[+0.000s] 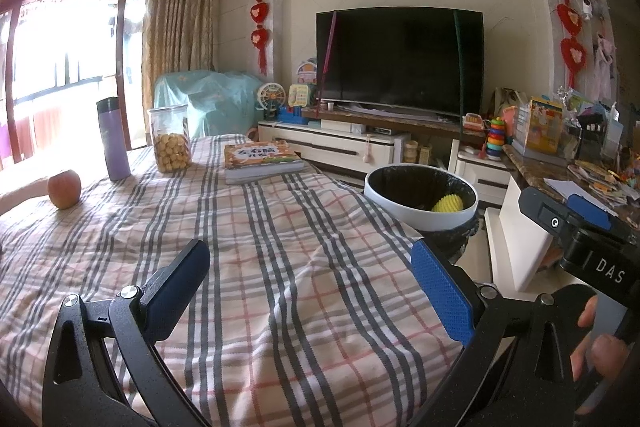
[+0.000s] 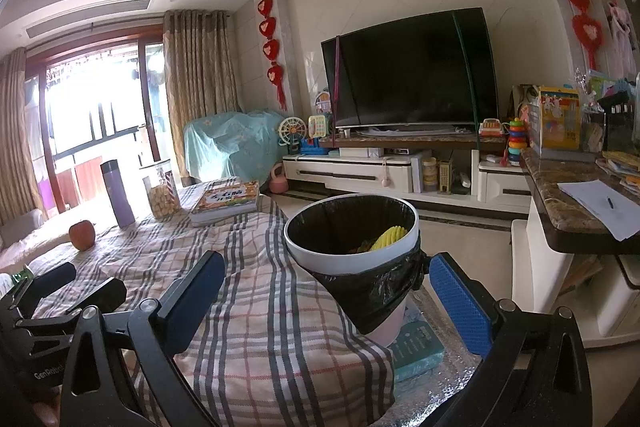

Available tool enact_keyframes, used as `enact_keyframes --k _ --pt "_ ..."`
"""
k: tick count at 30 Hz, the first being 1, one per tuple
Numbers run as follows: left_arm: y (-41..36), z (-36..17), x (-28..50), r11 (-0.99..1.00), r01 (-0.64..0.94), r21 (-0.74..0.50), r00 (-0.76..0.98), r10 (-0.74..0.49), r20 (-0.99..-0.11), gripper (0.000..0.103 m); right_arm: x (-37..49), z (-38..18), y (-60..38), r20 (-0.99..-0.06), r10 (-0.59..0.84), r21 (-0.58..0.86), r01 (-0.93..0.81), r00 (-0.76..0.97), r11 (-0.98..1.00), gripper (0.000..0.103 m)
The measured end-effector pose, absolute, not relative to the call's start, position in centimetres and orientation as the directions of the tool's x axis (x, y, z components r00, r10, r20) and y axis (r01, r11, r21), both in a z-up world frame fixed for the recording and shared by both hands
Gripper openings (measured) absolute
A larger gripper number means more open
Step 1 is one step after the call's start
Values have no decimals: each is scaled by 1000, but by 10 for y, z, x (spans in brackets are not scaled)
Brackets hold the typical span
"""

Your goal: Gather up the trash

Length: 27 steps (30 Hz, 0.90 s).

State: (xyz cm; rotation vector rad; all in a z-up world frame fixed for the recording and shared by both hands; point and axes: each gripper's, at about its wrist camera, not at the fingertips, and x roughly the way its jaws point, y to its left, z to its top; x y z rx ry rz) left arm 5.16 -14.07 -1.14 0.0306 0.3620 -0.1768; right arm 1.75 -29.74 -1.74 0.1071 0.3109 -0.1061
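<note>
Left wrist view: left gripper (image 1: pixel 310 291) jaws wide, nothing between them, only plaid cloth (image 1: pixel 256 267) below. Pads (image 1: pixel 442 297) blue, textured. Bin (image 1: pixel 420 199) at 1 o'clock, just off the cloth's right edge: white rim, black liner, a yellow ribbed object (image 1: pixel 447 203) lying inside against the near wall. Book (image 1: pixel 262 159) at 12 o'clock, flat on the cloth. Biscuit jar (image 1: pixel 169 139) and purple flask (image 1: pixel 113 145) at 11 o'clock, upright, near each other. Apple (image 1: pixel 64 188) at 10 o'clock, well apart from the jaws. Right gripper (image 1: pixel 588 215) at 3 o'clock; its jaw state cannot be told in this view. Fingers of a hand (image 1: pixel 596 347) at 4 o'clock on its handle. TV (image 1: pixel 400 61) on the far wall.

Right wrist view: right gripper (image 2: pixel 328 301) jaws wide, holding nothing. Bin (image 2: pixel 352 251) sits between and beyond the fingers at 12 o'clock, not touched by either pad. Liner bunched over the outside of the rim; yellow object (image 2: pixel 390 237) visible inside at the right. Bin stands beside the cloth (image 2: pixel 248 315) edge, a teal packet (image 2: pixel 420 347) near its base. Left gripper (image 2: pixel 80 285) at 9 o'clock, fingers apart over the cloth. Book (image 2: pixel 226 201), jar (image 2: pixel 162 193), flask (image 2: pixel 117 195), apple (image 2: pixel 82 235) ranged from 11 to 10 o'clock. Counter (image 2: pixel 560 211) with paper at 2 o'clock.
</note>
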Motion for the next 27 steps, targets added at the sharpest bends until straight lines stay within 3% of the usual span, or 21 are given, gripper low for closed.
enact_keyframes --k 27 --pt "-140 -13 57 984 179 -11 915 -171 -367 103 21 -24 -279 -347 -77 107 121 935 987 103"
